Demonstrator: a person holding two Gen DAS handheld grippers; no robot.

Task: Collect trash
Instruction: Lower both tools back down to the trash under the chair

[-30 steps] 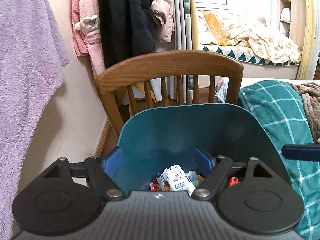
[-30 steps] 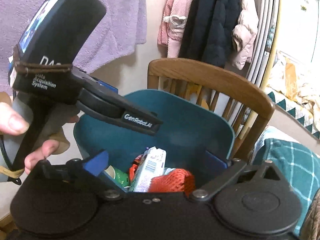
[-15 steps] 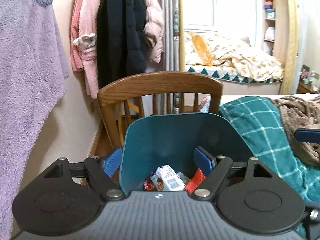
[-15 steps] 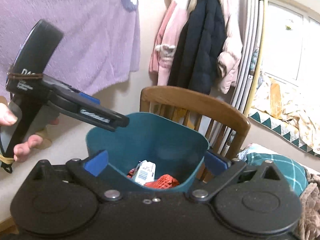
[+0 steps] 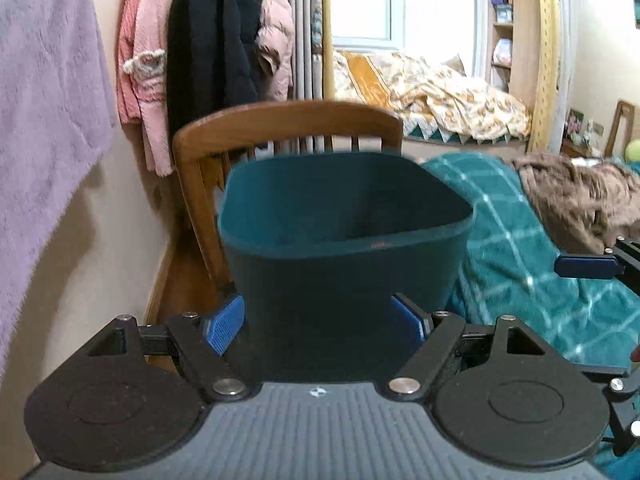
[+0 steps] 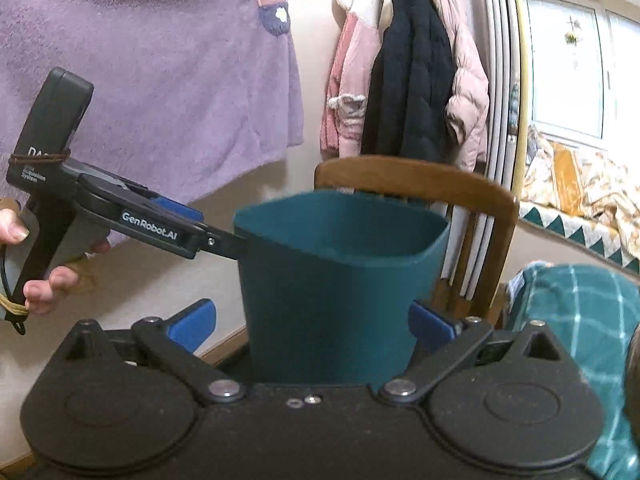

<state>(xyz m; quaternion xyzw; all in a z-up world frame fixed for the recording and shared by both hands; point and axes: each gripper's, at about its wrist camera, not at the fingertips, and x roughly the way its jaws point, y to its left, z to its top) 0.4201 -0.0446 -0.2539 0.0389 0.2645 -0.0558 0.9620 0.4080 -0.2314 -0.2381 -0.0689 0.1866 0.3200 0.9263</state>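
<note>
A teal plastic trash bin (image 5: 344,256) stands upright in front of a wooden chair (image 5: 288,124). It also shows in the right wrist view (image 6: 332,292). Its contents are hidden below the rim. My left gripper (image 5: 316,320) is open, with its blue pads on either side of the bin's lower wall. My right gripper (image 6: 316,320) is open too and straddles the bin from another side. The left gripper shows in the right wrist view (image 6: 224,244), reaching to the bin's left wall. I cannot tell whether the pads touch the bin.
A purple towel (image 6: 152,80) and hanging coats (image 5: 212,44) cover the wall behind. A teal checked blanket (image 5: 532,264) and a brown blanket (image 5: 580,196) lie to the right. A bed with patterned covers (image 5: 440,96) is farther back.
Both cameras have dropped from looking down into the bin to level with its side wall. The trash inside is no longer visible. Both grippers stayed open.
</note>
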